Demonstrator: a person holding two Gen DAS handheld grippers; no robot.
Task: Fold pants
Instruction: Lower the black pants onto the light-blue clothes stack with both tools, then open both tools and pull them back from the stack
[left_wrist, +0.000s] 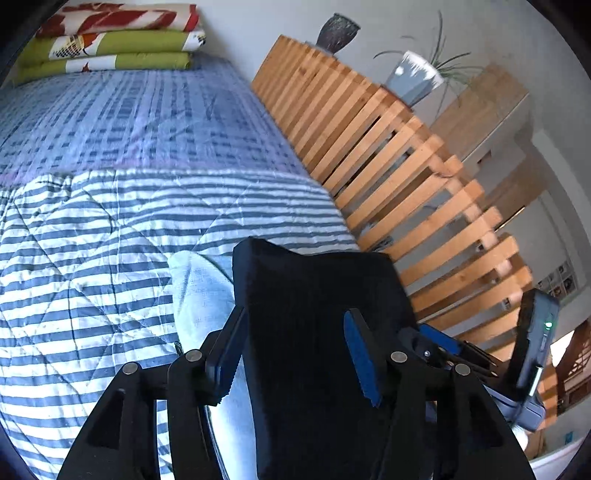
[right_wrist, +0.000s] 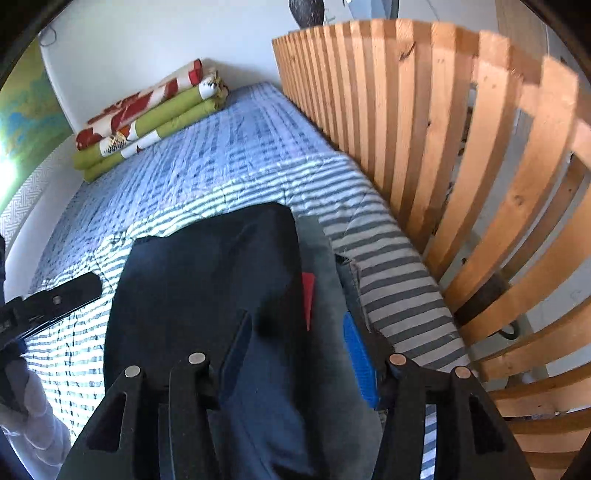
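The dark navy pants (left_wrist: 314, 280) lie as a folded block on the striped quilt (left_wrist: 92, 280), near the bed's right edge. My left gripper (left_wrist: 295, 314) is open and straddles the near end of the pants, its pads apart and not pressing the cloth. In the right wrist view the same pants (right_wrist: 207, 266) lie flat, with a grey layer carrying a red tag (right_wrist: 308, 295) along their right side. My right gripper (right_wrist: 297, 317) is open over that side, cloth lying loose between its fingers. One finger (right_wrist: 66, 293) of the left gripper shows at the far left.
A light blue garment (left_wrist: 199, 291) lies left of the pants. Folded green and red blankets (left_wrist: 110, 37) are stacked at the bed's head. A slatted wooden rail (right_wrist: 424, 147) runs close along the right edge, with a vase (left_wrist: 338, 31) and a plant pot (left_wrist: 413, 75) on it. A gloved hand (right_wrist: 33, 413) is at lower left.
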